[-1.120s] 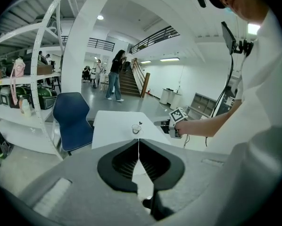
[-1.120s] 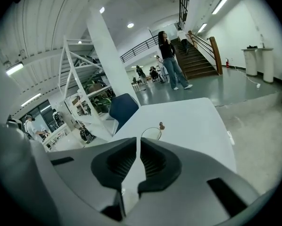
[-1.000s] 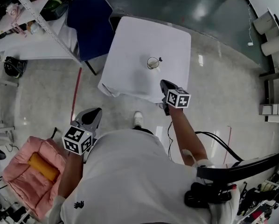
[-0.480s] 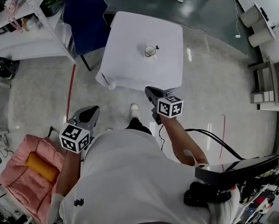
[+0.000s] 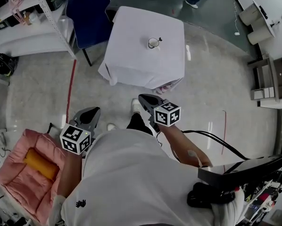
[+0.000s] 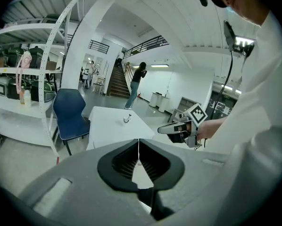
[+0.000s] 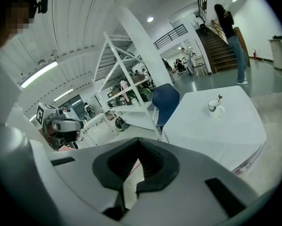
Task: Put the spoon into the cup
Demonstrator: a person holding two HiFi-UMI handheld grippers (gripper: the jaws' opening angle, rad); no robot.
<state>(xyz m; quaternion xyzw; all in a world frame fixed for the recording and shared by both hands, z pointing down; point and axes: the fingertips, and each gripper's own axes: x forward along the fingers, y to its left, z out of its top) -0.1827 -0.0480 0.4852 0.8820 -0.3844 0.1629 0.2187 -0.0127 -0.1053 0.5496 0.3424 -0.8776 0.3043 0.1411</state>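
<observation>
Left fingers [image 6: 125,164], right fingers [image 7: 152,164] together, spoon [image 7: 219,99] in cup [image 7: 213,107], well apart

Your table [image 5: 131,55] has a white cloth [image 5: 124,72] over it, hanging down at the sides. One small cup [image 5: 153,43] stands on the cloth near the middle. A spoon [image 5: 159,39] stands in the cup, its handle poking out

A big open lab or workshop hall with a polished grey floor [image 5: 37,84]. Metal shelving [image 5: 46,13] loaded with gear stands at ten o'clock, a clothed table [image 5: 131,55] and a blue chair [image 5: 87,18] at twelve. The gripper views add a white pillar [image 7: 141,46], a staircase [image 6: 116,81] and a railed mezzanine [image 6: 145,44] (people [image 6: 137,84] stand about below).
</observation>
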